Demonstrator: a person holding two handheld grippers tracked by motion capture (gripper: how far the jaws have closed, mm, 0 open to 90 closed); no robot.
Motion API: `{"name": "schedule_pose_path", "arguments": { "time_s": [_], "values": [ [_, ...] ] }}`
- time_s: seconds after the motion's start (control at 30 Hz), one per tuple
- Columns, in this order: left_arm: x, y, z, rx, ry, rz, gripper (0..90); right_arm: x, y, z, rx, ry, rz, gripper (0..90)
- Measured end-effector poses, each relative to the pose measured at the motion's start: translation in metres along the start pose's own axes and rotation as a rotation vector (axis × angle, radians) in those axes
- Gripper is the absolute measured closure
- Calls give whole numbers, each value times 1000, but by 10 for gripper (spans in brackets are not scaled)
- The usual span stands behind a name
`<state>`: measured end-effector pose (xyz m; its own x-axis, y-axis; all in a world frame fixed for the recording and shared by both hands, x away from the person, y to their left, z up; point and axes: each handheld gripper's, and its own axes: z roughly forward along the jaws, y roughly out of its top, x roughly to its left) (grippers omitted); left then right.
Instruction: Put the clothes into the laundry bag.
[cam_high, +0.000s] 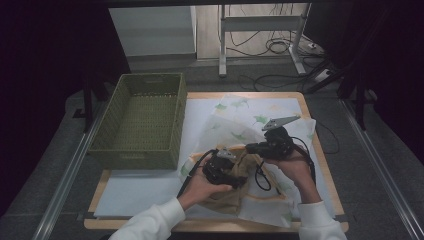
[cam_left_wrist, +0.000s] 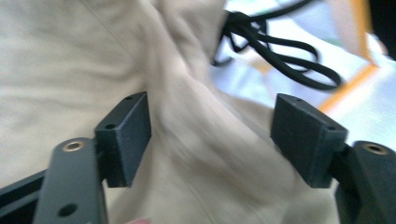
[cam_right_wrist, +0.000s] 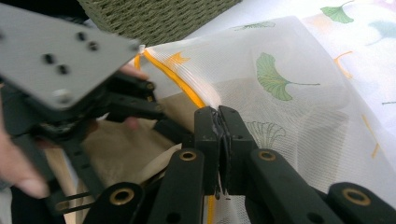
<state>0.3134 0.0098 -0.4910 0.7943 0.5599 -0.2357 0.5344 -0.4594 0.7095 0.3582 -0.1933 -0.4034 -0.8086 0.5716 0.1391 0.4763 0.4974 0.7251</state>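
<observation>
High view, surroundings: a green woven basket (cam_high: 137, 120) stands on the left half of the table (cam_high: 320, 150), just beside a white mesh bag (cam_high: 250, 120) printed with green ginkgo leaves and edged in orange
Cloth: a beige cloth (cam_high: 227, 197) lies bunched at the near edge of the table, partly inside the mouth of the mesh bag
In the way: black cable (cam_high: 260, 177) loops from the claws over the cloth; both hands and claws cover the bag's opening
Left claw: the left claw (cam_high: 235, 172) sits low over the beige cloth (cam_left_wrist: 196, 154); its jaws stand wide apart with cloth between them, the pads not pressing on it, so it is released
Left gripper view, beyond: a black cable (cam_left_wrist: 280, 51) loops ahead on the mesh
Right claw: the right claw (cam_high: 248, 148) is clenched on the orange-trimmed rim of the mesh bag (cam_right_wrist: 299, 93), jaws tight together (cam_right_wrist: 219, 135) with the mesh pinched between them
Right gripper view, nearby: the left claw (cam_right_wrist: 159, 112) lies close at left, the basket (cam_right_wrist: 154, 16) behind
</observation>
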Motion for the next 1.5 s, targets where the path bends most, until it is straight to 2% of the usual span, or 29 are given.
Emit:
{"name": "schedule_pose_path", "arguments": {
  "time_s": [0.2,0.27,0.4,0.6,0.77,0.93,1.0,1.1,1.23,1.33,1.4,1.5],
  "values": [
    [-8,-13,-19,-28,26,59,241,-1,0,0,0,-1,4,853],
    [-8,-17,-25,-41,38,63,246,0,-1,1,1,-1,5,853],
    [-5,-26,-35,-62,51,53,273,-1,-1,2,4,0,8,853],
    [0,-33,-48,-79,30,35,296,-1,-1,3,8,-1,8,852],
    [-3,-36,-57,-80,-7,36,284,-2,-2,2,8,-7,6,852],
    [-5,-42,-62,-82,16,32,321,-2,-2,2,9,-7,5,851],
    [-3,-45,-65,-84,18,9,361,-2,-2,2,9,-6,3,852],
    [0,-49,-67,-71,25,-5,485,-1,-1,2,10,-6,5,851],
    [2,-54,-69,-37,14,12,712,0,-1,2,10,-7,6,851],
    [5,-57,-68,-19,12,26,836,-1,-1,3,10,-7,3,851],
    [5,-57,-68,-18,5,24,884,0,-1,3,9,-9,2,851],
    [5,-59,-69,-19,-14,38,896,0,-1,3,9,-10,-1,851]
  ]
}}
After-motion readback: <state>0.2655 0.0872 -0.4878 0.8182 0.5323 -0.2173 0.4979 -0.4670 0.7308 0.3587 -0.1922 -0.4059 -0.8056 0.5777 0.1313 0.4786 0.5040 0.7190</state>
